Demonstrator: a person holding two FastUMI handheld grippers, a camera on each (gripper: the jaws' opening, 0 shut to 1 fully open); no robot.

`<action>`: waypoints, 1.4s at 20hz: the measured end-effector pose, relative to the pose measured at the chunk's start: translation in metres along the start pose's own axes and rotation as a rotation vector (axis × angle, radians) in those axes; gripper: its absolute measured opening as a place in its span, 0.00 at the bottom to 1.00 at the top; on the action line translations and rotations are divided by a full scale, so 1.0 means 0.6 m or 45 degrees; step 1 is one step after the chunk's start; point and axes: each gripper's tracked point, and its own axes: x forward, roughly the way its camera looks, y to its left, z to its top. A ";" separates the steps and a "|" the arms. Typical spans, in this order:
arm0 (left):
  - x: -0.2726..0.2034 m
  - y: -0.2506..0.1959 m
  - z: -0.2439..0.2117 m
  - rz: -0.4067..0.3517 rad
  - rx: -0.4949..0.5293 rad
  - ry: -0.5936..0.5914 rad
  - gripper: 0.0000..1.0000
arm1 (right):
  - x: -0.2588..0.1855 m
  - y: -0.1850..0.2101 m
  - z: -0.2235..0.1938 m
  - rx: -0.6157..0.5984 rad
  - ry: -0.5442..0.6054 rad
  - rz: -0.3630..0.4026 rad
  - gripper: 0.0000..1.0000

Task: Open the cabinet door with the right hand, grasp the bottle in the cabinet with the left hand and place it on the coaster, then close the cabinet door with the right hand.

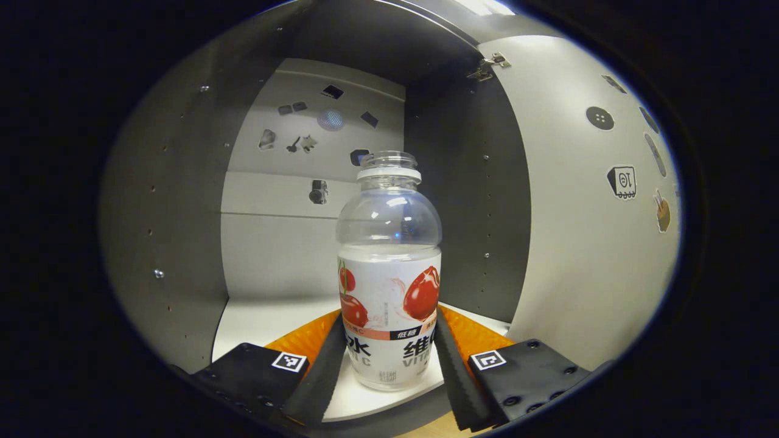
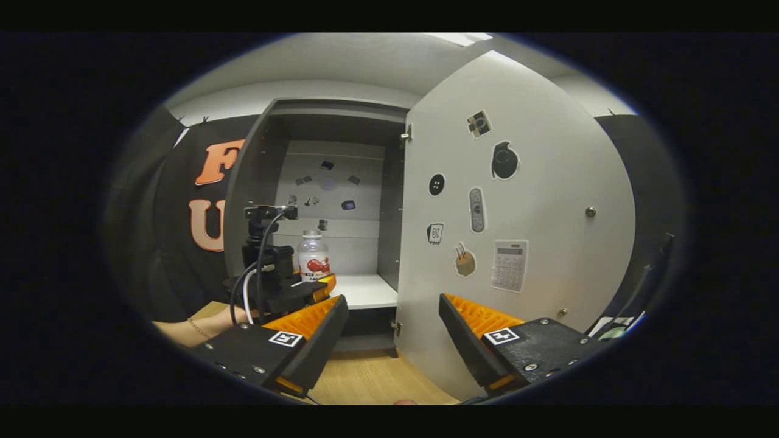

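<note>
Two fingers of the left tool (image 1: 389, 365) flank the bottle (image 1: 389, 267) at centre frame; contact is unclear. The right tool (image 2: 392, 331) gapes empty, lower frame, beside the cabinet door (image 2: 548, 182).

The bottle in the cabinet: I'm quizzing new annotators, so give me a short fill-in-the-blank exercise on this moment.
1. The cabinet door stands ____.
2. The bottle stands upright on the cabinet ____, between the fingers of the left claw.
3. The bottle has no ____ on its neck.
4. The right claw holds ____.

Missing words: open; shelf; cap; nothing
</note>
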 end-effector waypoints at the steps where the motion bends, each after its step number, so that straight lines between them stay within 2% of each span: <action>1: -0.007 0.000 0.005 0.007 0.016 -0.011 0.83 | -0.009 0.004 0.001 0.005 -0.003 0.010 0.93; 3: -0.027 0.002 0.018 0.021 0.038 -0.033 0.82 | -0.019 0.008 0.006 0.017 -0.018 0.033 0.89; 4: -0.042 0.003 0.025 0.028 0.042 -0.042 0.83 | -0.023 0.010 0.007 0.021 -0.022 0.049 0.93; 11: -0.168 -0.004 0.043 0.096 0.092 -0.083 0.83 | -0.069 0.036 -0.001 0.037 -0.030 0.207 0.93; 19: -0.338 0.004 -0.011 0.241 0.126 -0.046 0.82 | -0.126 0.069 -0.024 -0.023 -0.063 0.376 0.93; 23: -0.401 0.022 -0.049 0.279 0.125 -0.046 0.82 | -0.141 0.100 -0.027 -0.002 -0.077 0.431 0.93; 28: -0.441 0.053 -0.115 0.301 0.091 -0.063 0.83 | -0.141 0.130 -0.035 0.033 -0.092 0.429 0.93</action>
